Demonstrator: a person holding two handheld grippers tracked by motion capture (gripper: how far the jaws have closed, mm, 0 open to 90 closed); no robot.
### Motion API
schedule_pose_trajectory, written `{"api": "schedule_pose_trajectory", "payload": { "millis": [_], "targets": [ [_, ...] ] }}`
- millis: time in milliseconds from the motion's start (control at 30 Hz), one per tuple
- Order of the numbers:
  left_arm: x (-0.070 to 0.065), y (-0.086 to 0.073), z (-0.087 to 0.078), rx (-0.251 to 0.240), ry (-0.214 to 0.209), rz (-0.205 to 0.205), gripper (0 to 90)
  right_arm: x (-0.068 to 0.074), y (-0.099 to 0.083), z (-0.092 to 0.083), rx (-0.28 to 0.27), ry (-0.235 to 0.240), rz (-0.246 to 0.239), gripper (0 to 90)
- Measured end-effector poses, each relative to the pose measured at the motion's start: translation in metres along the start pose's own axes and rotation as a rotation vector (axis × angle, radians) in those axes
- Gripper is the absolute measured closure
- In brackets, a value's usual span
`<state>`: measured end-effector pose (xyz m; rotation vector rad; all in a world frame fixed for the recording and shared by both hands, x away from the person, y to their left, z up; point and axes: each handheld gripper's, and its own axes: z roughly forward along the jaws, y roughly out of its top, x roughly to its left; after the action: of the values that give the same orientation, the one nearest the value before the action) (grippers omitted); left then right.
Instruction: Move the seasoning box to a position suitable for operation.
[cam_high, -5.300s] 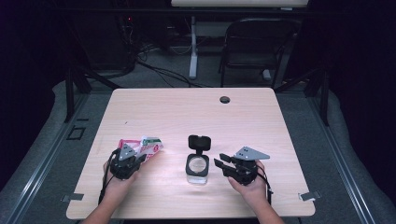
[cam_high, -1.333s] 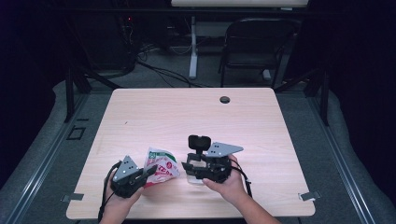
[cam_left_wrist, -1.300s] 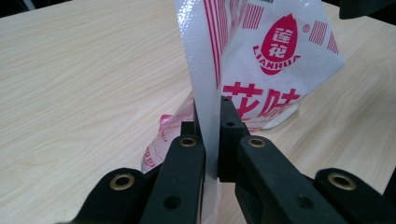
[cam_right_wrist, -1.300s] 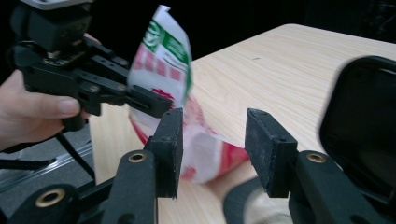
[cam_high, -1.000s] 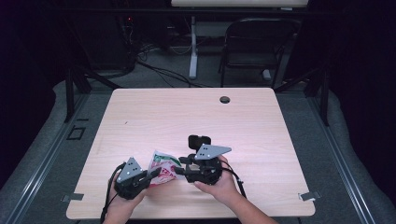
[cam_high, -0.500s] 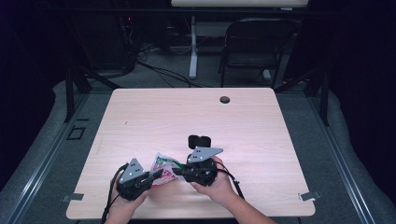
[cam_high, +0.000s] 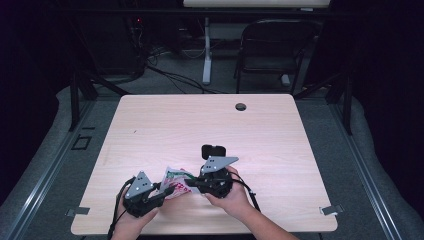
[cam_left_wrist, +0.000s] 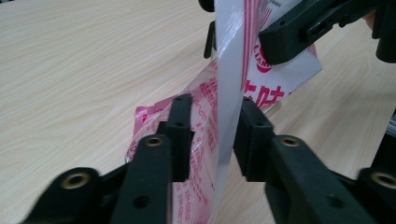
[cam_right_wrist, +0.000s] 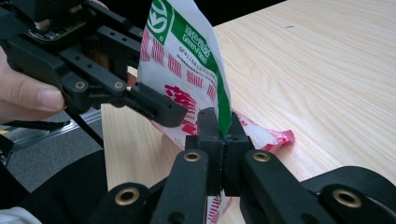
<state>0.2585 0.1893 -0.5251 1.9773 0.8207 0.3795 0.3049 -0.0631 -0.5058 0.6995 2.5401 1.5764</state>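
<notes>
Two claws share the upright packet: right claw clamped, left claw just opening around it.

Packet: white w/ red stripes + print, green band. Tongs black. Table pale woodgrain.

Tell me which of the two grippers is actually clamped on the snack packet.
The right gripper: its fingers are pinched tight on the packet edge. The left gripper has just been opening; the packet hangs between its fingers with a gap.
</notes>
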Motion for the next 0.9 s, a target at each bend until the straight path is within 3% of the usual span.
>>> {"api": "schedule_pose_trajectory", "payload": {
  "millis": [100,200,433,567,900],
  "targets": [
    [0.001,-0.004,0.002,0.013,0.026,0.013,57.4,0.0,0.001,0.0,0.001,0.002,-0.004,89.8],
    [0.004,-0.009,0.006,0.041,0.031,-0.001,52.0,-0.001,0.002,0.001,0.002,0.003,-0.005,89.9],
    [0.01,-0.021,0.017,0.106,0.029,-0.009,47.5,-0.001,0.003,0.001,0.002,0.002,-0.009,90.0],
    [0.012,-0.024,0.02,0.1,0.041,0.004,45.0,0.0,0.005,0.002,0.005,-0.001,-0.018,90.0],
    [0.019,-0.028,0.02,0.083,0.041,-0.017,41.0,-0.002,0.017,0.007,-0.006,0.006,-0.02,90.0]
  ]
}}
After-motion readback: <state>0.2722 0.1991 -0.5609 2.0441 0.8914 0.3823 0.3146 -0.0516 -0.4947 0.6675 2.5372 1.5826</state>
